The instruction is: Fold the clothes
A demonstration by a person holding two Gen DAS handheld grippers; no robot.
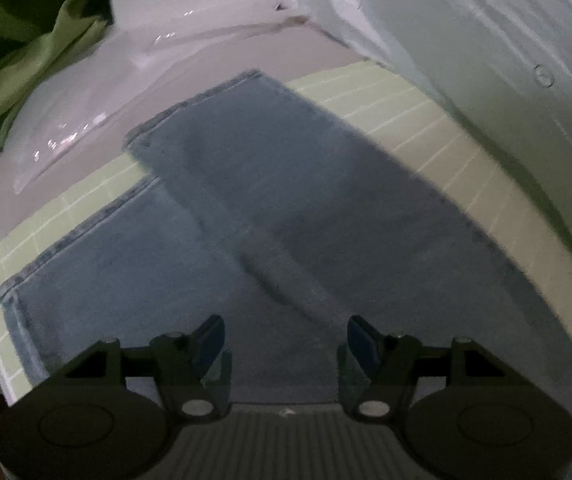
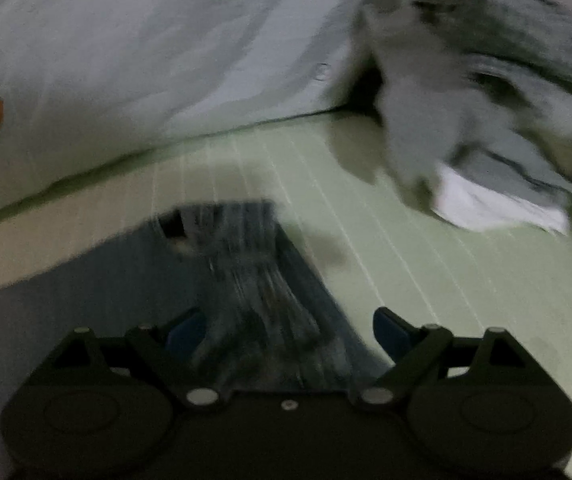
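Right wrist view: motion blur obscures the jeans' (image 2: 245,280) waistband on the green mat (image 2: 426,280); right gripper (image 2: 290,332) fingers wide, empty. Left wrist view alone shows both legs (image 1: 286,208) flat, crossed; left gripper (image 1: 286,344) wide, empty.

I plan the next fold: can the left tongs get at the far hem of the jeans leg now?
Probably yes: the left tongs are open over the jeans, nothing lies on the leg.
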